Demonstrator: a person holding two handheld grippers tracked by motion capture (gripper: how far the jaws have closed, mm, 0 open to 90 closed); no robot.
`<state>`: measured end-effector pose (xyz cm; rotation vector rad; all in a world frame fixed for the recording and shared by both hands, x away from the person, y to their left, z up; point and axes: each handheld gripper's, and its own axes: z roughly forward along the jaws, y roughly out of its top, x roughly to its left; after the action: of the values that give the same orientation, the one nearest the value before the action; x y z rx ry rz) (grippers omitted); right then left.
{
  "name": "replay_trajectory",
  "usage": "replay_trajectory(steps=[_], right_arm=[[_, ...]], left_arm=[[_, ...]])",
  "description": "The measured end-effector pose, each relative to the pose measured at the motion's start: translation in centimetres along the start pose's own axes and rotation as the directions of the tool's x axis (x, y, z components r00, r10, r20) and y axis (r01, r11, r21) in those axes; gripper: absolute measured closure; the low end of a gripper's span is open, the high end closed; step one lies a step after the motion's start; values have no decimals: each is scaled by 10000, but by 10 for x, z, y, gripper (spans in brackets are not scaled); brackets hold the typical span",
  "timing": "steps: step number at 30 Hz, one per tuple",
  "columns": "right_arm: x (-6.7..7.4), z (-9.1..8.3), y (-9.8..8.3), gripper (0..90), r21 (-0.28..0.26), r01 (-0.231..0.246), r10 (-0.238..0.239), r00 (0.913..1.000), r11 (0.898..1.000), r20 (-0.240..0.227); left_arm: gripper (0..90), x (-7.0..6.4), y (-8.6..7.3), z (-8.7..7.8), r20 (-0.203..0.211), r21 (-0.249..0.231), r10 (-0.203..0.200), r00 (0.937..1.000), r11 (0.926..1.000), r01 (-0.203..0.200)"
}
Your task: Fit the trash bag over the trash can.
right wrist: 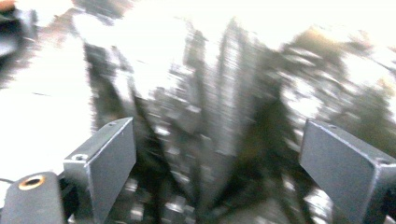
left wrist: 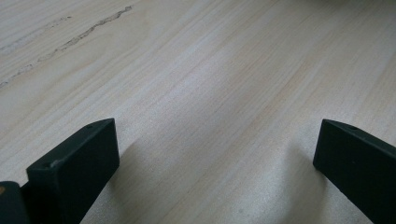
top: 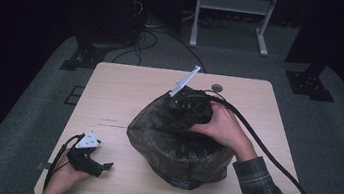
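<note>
A dark, shiny, crumpled plastic bag (top: 178, 146) sits in the middle of the light wooden table (top: 126, 86). My right gripper (top: 183, 112) is held by a hand at the bag's far top edge, pointing down into it, its grey plate sticking up. In the right gripper view its jaws stand wide apart (right wrist: 217, 154), with blurred bag film (right wrist: 219, 102) ahead of them; nothing is pinched. My left gripper (top: 104, 167) lies low on the table's near left corner, well apart from the bag. Its jaws (left wrist: 217, 149) are spread wide over bare wood (left wrist: 210, 70).
A small round disc (top: 217, 88) lies near the table's far edge. The right gripper's thick cable (top: 264, 149) runs off the near right corner. A faint scratch (top: 106, 121) marks the wood left of the bag. A white frame (top: 232, 4) and black stand feet (top: 84, 55) sit on the floor behind.
</note>
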<state>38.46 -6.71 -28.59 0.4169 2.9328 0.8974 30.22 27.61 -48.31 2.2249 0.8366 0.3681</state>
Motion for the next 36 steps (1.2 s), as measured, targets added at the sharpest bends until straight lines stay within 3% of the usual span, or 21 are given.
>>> replay_trajectory(steps=[4,8,14,15,18,20,22,28,36], right_arm=[[8,8,4,96,-197,251,-259,9987,9995,-430],[13,23,14,96,300,481,-464,9974,9984,-559],[11,44,20,95,976,427,-349,9962,9943,-796],[11,51,22,95,1198,484,-407,9970,9916,-656],[11,54,24,95,1211,475,-393,9969,9915,-686],[11,53,24,95,1088,457,-390,9973,9930,-625],[12,40,22,95,956,454,-413,9982,9944,-443],[19,18,14,95,1045,598,-592,9982,9927,-83],[27,-2,-18,95,964,406,-393,9991,9945,-157]], left_arm=[[0,0,0,0,1,-11,-10,10000,10000,10],[0,0,0,0,3,-11,-11,10000,10000,11],[0,0,0,0,24,-13,24,10000,10000,-24],[0,0,0,0,29,-18,24,10000,10000,-24],[0,0,0,0,34,-19,25,10000,10000,-25],[0,0,0,0,43,-14,41,10000,10000,-41],[0,0,0,0,44,-13,42,10000,10000,-42],[0,0,0,0,56,-11,49,10000,10000,-49],[0,-1,0,1,45,-15,35,10000,10000,-35]])
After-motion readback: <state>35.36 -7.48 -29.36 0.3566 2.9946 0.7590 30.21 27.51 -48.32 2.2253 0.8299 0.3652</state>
